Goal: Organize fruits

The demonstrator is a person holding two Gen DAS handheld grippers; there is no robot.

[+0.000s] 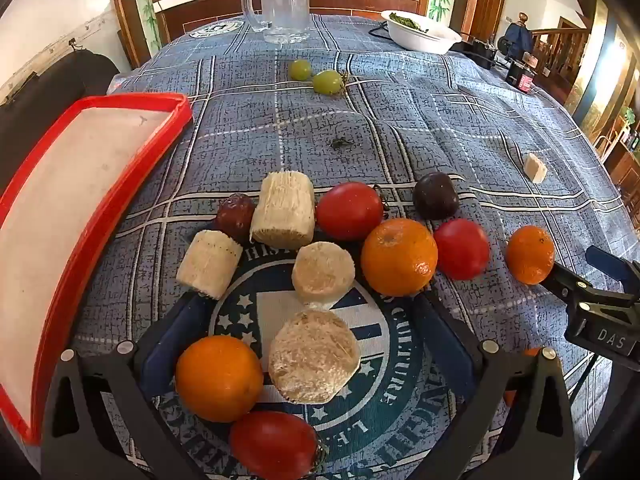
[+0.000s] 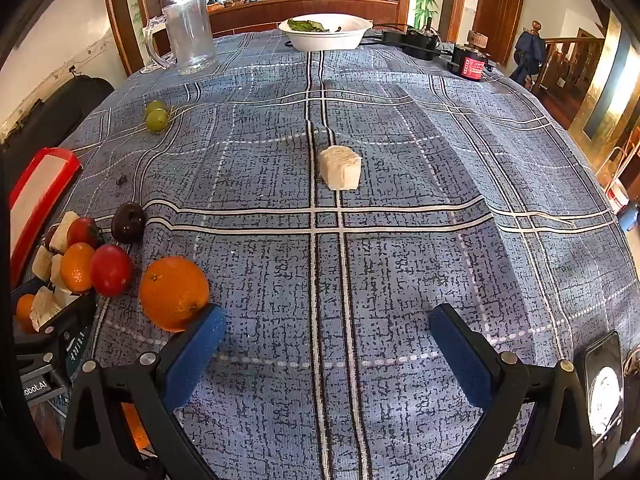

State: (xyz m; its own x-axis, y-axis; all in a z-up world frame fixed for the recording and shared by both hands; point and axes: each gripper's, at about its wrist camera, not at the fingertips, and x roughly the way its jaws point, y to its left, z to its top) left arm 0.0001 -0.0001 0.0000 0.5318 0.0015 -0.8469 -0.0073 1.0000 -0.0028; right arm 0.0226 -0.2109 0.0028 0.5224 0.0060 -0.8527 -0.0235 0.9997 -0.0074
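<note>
My left gripper (image 1: 308,308) is open wide over a heap of fruit: several pale sugarcane pieces (image 1: 286,210), oranges (image 1: 398,256), red tomatoes (image 1: 349,210), a dark plum (image 1: 435,195) and a red date (image 1: 236,216). An orange (image 1: 219,378) and a cane piece (image 1: 314,356) lie between its fingers, ungripped. A red-rimmed tray (image 1: 176,120) lies to the left. My right gripper (image 2: 326,324) is open and empty; an orange (image 2: 174,292) touches its left pad (image 2: 196,352). A lone cane piece (image 2: 340,167) lies ahead. Two green grapes (image 1: 316,76) sit farther back.
A glass mug (image 1: 284,0) and a white bowl of greens (image 1: 420,32) stand at the table's far edge. A black and red device (image 2: 470,62) with cables sits far right. A phone (image 2: 604,388) lies at the near right. The blue plaid cloth (image 2: 400,260) covers the table.
</note>
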